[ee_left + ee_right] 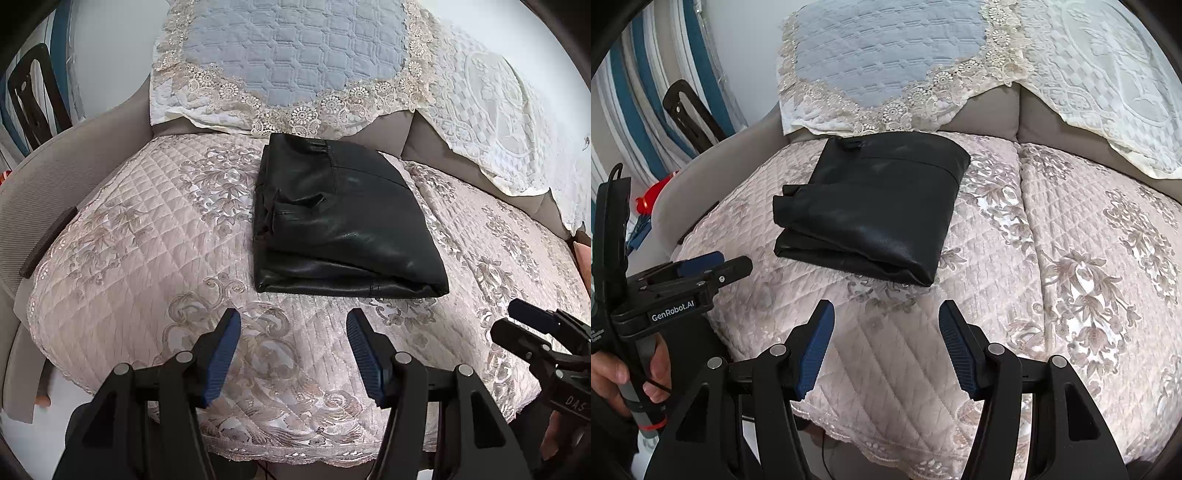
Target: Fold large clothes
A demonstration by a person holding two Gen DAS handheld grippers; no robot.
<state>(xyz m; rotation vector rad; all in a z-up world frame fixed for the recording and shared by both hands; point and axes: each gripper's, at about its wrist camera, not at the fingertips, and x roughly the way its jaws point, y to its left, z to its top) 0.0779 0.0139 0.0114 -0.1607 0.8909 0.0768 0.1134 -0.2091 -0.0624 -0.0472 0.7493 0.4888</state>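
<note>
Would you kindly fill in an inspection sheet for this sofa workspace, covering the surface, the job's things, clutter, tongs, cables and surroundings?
Surface: quilted pink seat cover with floral embroidery, spread over a grey sofa.
Job's things: black leather-like garment, folded into a compact rectangle, lying on the seat near the backrest.
Clutter: a thin dark bar by the armrest; a red object beyond it.
Tongs: left tongs open, empty, short of the garment; right tongs open, empty, likewise apart from it.
Cables: a thin black wire by the hand on the left handle.
Surroundings: blue lace-edged backrest cover, white lace cover, striped fabric at the left.
</note>
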